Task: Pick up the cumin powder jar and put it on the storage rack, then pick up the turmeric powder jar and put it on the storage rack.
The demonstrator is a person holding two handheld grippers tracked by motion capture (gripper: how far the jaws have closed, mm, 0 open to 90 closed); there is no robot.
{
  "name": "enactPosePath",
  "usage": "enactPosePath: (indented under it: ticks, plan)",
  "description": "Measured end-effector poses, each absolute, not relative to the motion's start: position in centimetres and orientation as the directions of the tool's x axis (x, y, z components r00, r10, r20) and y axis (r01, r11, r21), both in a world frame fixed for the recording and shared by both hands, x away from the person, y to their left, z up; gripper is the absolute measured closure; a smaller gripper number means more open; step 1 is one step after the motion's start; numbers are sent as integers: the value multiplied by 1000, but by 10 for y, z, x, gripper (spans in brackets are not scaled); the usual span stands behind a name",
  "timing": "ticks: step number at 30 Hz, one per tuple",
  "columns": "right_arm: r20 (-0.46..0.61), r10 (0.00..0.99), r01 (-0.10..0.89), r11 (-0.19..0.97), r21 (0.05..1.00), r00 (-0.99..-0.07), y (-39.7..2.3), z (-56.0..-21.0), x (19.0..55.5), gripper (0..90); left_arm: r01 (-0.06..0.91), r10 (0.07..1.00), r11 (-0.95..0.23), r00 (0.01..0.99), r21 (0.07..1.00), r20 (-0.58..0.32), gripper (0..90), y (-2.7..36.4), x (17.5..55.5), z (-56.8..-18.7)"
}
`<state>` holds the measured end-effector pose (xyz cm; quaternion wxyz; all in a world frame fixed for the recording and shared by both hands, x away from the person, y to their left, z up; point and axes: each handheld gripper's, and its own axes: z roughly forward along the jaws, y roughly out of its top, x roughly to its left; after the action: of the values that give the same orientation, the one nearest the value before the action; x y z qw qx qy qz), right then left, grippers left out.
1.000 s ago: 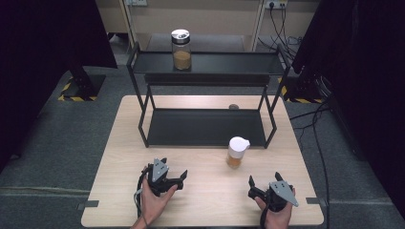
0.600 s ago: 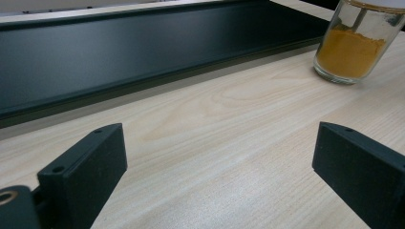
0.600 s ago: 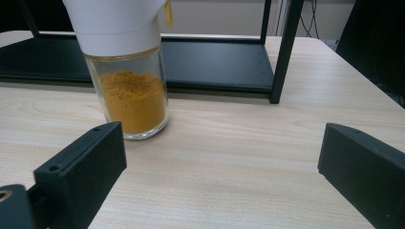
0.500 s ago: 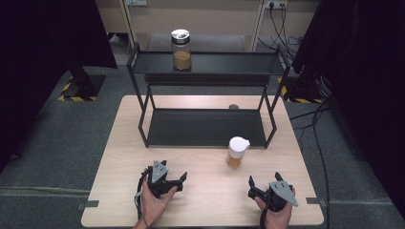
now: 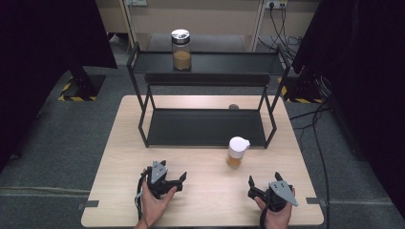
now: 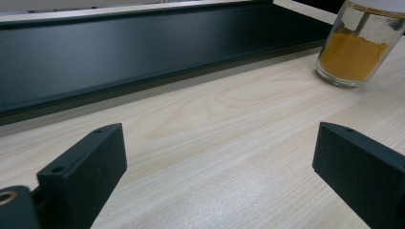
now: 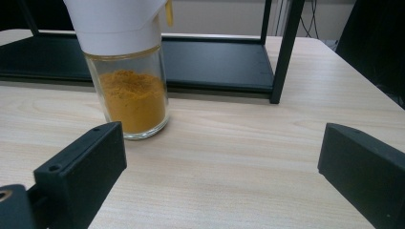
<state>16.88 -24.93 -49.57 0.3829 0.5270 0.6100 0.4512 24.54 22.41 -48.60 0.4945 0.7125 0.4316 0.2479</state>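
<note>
While both grippers, left (image 5: 182, 178) and right (image 5: 250, 183), rest on the surface with jaws wide and empty, the jar (image 5: 237, 151) stands just before the rack (image 5: 205, 128), so the next move likely calls for the right gripper to reach it.

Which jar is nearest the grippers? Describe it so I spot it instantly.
On the wooden table, look just in front of the black rack's lower shelf, near its right leg. There stands the white-lidded jar of yellow-orange powder; the other jar, silver-capped, sits up on the top shelf.

Black rack (image 5: 205, 126) at frame centre, on wooden table (image 5: 119, 157).
Silver-lidded jar (image 5: 181, 49) upright on top shelf, upper centre; cables (image 5: 286, 19) upper right.
</note>
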Motion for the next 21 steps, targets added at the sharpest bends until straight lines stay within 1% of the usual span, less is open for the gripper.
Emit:
enactPosePath:
  ticks: [21]
  plan:
    - [-1,988,295,47,954,-152,-248,-496,168,24,361,853,-160,518,919,-55,34,223,246,-486]
